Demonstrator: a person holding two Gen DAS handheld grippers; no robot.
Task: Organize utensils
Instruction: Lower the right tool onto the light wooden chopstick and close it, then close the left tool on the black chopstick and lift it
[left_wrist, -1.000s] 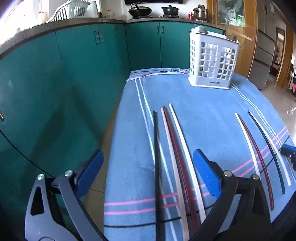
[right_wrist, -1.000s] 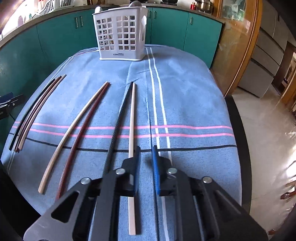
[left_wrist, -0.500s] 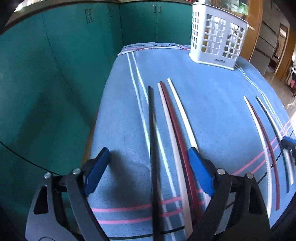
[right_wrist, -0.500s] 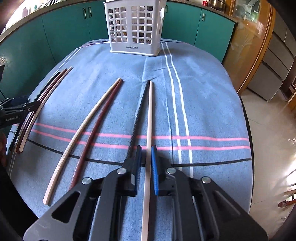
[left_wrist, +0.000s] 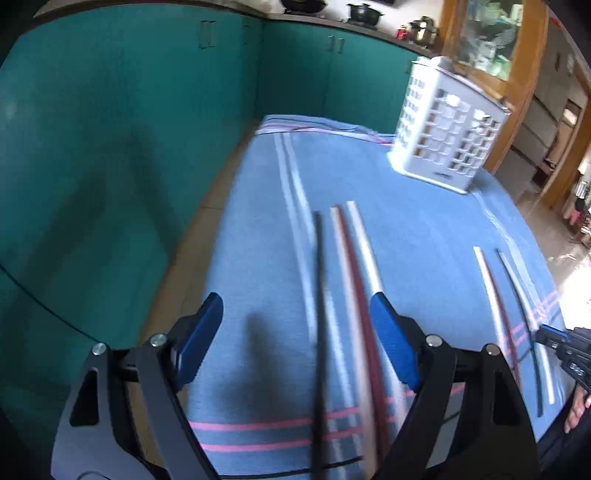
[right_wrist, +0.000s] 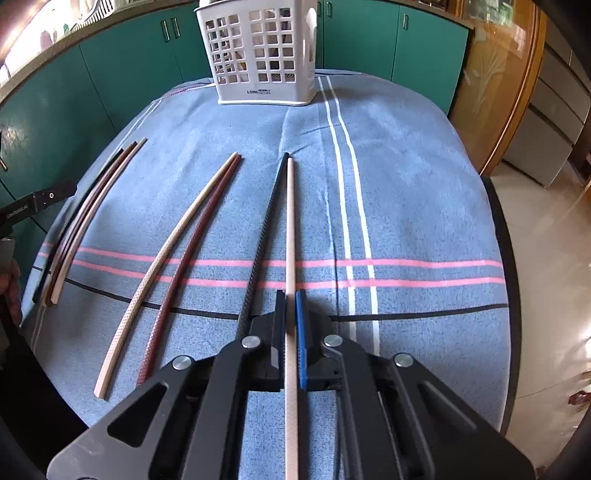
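The right gripper (right_wrist: 291, 325) has just been closing its black arms and blue-padded jaws on a long, thin cream chopstick (right_wrist: 290, 229) with a finely scaled, woven-looking skin; the pads press its sides, and the stick runs straight out ahead over the cloth; a black chopstick (right_wrist: 266, 229) of the same knurled texture lies touching it on its left; further left lie a cream and maroon pair (right_wrist: 173, 254), gently bowed by the lens, and near the cloth's left edge a tight bundle of black, maroon and cream sticks (right_wrist: 86, 218).

The left gripper (left_wrist: 295, 343) hangs over that bundle with its jaws wide apart, having just narrowed a little; the black stick and the maroon one lie between the blue pads (left_wrist: 391, 347), untouched, the picture smeared by motion.

All rest on a nubby blue tablecloth (right_wrist: 424, 206) striped in white, pink and black; a white plastic lattice utensil basket (right_wrist: 262, 51), square-holed, stands upright at the far end, well apart from the sticks; glossy teal cabinets (left_wrist: 110, 147) curve behind.
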